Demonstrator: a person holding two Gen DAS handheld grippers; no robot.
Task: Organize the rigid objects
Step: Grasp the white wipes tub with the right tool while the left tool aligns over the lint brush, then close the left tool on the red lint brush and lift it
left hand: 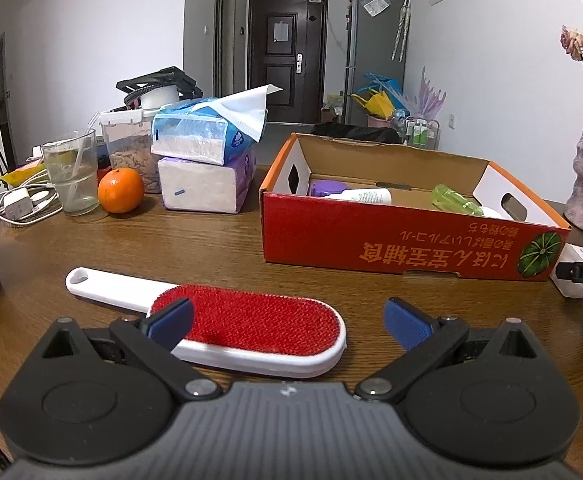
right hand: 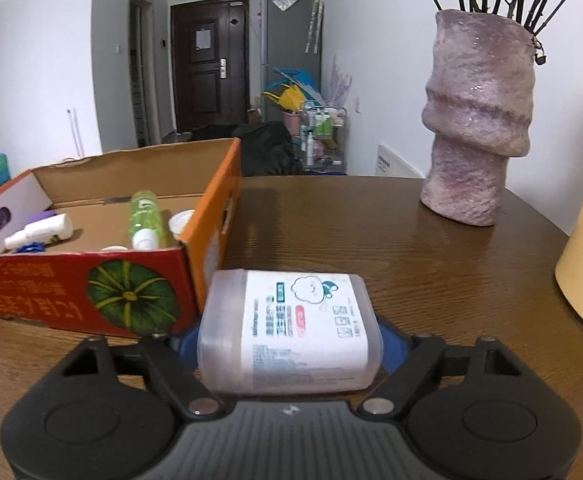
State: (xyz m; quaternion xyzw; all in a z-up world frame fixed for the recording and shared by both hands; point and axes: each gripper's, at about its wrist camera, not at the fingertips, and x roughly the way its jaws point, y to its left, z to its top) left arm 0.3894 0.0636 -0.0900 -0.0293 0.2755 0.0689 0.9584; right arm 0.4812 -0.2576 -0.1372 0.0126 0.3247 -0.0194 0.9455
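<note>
Careful, your right gripper [right hand: 289, 340] pinches the white wipes tub [right hand: 289, 330] beside the cardboard box [right hand: 207, 216]. It could slip sideways. Your left gripper [left hand: 289, 320] is spread wide over the lint brush [left hand: 247, 326].

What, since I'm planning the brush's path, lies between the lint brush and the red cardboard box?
Nothing: in the left wrist view, only bare wooden table separates the lint brush from the red cardboard box.
</note>
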